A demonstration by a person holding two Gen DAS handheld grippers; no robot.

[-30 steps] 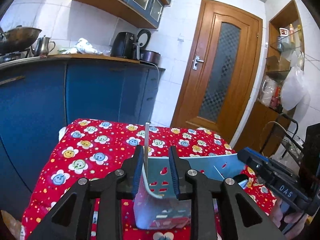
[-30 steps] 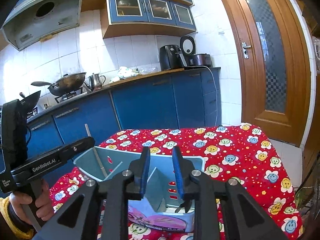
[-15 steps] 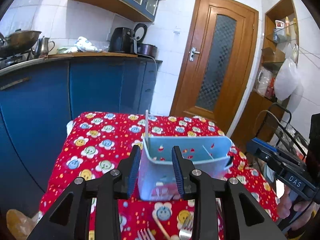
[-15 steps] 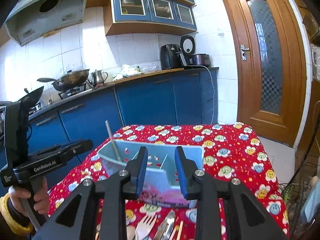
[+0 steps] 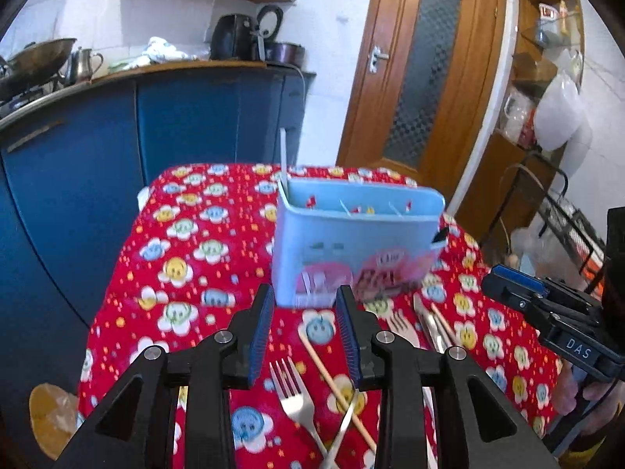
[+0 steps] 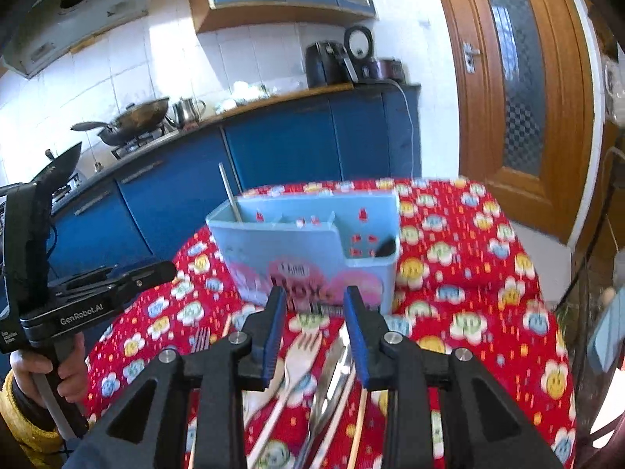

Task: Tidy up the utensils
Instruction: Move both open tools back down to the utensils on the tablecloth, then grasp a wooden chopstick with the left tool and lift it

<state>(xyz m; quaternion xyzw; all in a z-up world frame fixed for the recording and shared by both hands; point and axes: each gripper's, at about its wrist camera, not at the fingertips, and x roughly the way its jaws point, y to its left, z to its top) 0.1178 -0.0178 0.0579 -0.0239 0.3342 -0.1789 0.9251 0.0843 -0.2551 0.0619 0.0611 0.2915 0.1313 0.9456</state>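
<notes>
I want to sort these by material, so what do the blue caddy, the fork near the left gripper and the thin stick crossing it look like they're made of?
Caddy: apparently moulded plastic, matte pale blue, thin walls with punched slots. Fork: seemingly steel, silvery with bright glints. Stick: probably wood or bamboo, pale tan and dull; likely a chopstick.

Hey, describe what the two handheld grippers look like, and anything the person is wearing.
Both are black plastic with angular, cut-out frames, silver screws and ribbed blue pads on the fingers. The left gripper carries white "GenRobot.AI" lettering on its side, seen in the right wrist view, and sits on a grey handle. The right gripper shows "DAS" in white. The hand on the left one has a yellow knit cuff.
</notes>
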